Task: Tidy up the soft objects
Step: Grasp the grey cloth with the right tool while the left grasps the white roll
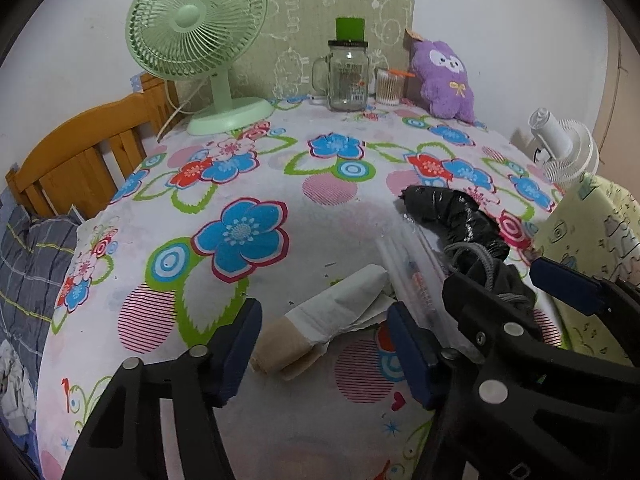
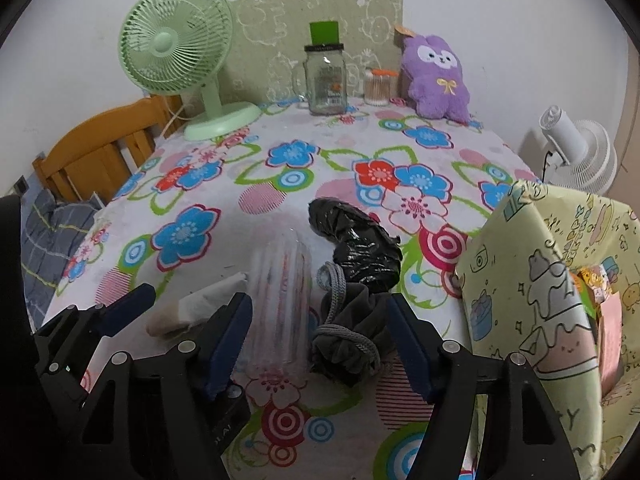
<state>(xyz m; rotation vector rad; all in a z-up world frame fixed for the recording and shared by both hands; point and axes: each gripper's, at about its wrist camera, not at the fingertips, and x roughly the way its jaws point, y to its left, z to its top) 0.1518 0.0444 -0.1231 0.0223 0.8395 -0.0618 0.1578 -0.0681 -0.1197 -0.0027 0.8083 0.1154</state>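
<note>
A rolled beige-and-white cloth [image 1: 320, 324] lies on the flower-print bench [image 1: 160, 280] between the parted fingers of the left gripper [image 1: 324, 356], not yet pinched. The right gripper [image 2: 320, 348] is held open likewise, a clear ribbed plastic pack [image 2: 280, 304] and a grey drawstring pouch [image 2: 352, 336] lying between its fingers. A patterned box [image 2: 532, 280], probably their destination, stands just outside the right finger. No label can be read.

Floral-cloth table [image 1: 120, 340] w/ fan [image 1: 208, 60], jar [image 1: 347, 76], plush [image 1: 444, 80].
</note>
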